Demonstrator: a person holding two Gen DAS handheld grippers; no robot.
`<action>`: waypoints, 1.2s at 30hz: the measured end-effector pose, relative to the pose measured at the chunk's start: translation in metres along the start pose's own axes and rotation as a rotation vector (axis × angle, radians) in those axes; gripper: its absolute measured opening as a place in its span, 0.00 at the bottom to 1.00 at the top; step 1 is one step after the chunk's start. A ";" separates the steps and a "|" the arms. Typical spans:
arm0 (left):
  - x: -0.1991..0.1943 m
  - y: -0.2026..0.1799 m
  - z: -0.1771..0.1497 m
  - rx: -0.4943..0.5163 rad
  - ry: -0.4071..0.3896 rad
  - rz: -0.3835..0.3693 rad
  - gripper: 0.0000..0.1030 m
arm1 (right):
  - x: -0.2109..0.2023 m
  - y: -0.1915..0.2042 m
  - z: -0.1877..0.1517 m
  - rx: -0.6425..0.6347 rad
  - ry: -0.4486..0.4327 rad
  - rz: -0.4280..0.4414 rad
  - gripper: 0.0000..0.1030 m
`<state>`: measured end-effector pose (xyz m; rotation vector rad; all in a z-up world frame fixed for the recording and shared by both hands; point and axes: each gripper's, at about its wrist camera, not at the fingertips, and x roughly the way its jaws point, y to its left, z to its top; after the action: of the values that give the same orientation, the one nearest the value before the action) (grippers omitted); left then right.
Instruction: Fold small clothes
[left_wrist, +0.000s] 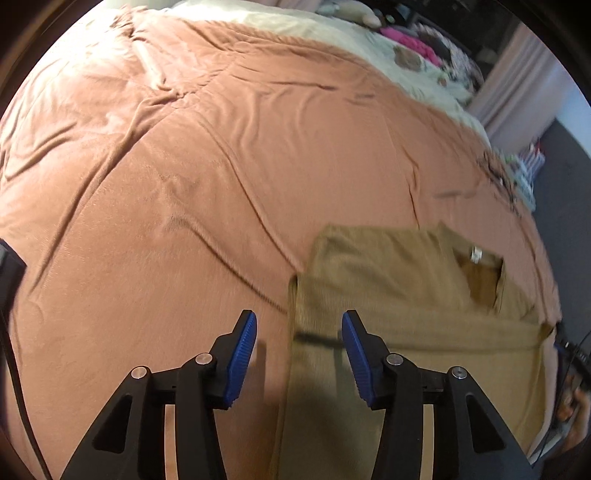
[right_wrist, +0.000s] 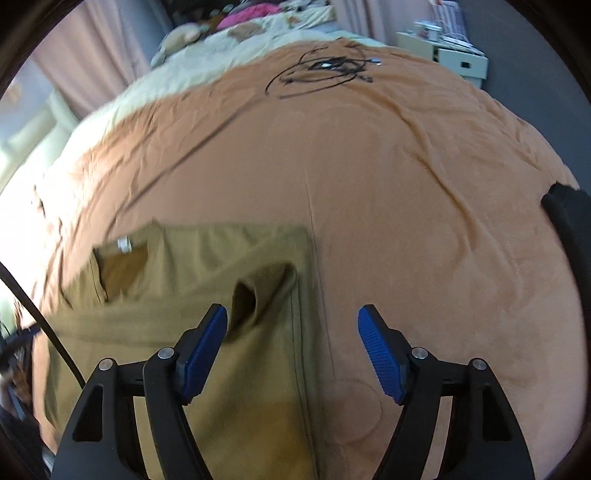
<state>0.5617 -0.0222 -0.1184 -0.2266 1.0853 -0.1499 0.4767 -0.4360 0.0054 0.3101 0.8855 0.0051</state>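
Both claws were spread wide and held nothing. Left gripper (left_wrist: 299, 334) hung over the left edge of the shirt (left_wrist: 406, 295), its left pad (left_wrist: 242, 360) above bare blanket (left_wrist: 184, 184) and its right pad (left_wrist: 356, 363) above the tan cloth. Right gripper (right_wrist: 291, 328) straddled the shirt's (right_wrist: 221, 332) right edge — its left pad (right_wrist: 205, 350) just beside a raised, open-ended fold of cloth (right_wrist: 258, 291), its right pad (right_wrist: 380, 354) over the blanket (right_wrist: 406, 184). That shirt lay near the front of the bed, partly folded, both side edges running straight toward the far end, the neck opening (left_wrist: 480, 280) with a small white tag (left_wrist: 475, 254) at the far side. A tangle of black cable (right_wrist: 325, 70) sat well apart on the far part of the blanket, and beyond it lay pale bedding (right_wrist: 177, 74) — with something pink (right_wrist: 243, 16) at the very back.
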 end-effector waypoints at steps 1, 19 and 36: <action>-0.001 -0.002 -0.003 0.020 0.011 0.006 0.49 | -0.001 0.001 0.001 -0.016 0.005 -0.011 0.70; 0.061 -0.017 0.008 0.195 0.100 0.143 0.53 | 0.053 0.032 0.029 -0.181 0.124 -0.177 0.70; 0.050 -0.003 0.060 0.076 -0.060 0.093 0.53 | 0.051 0.007 0.056 -0.046 -0.035 -0.117 0.63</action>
<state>0.6382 -0.0307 -0.1338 -0.1111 1.0265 -0.1000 0.5528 -0.4372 0.0011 0.2141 0.8661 -0.0882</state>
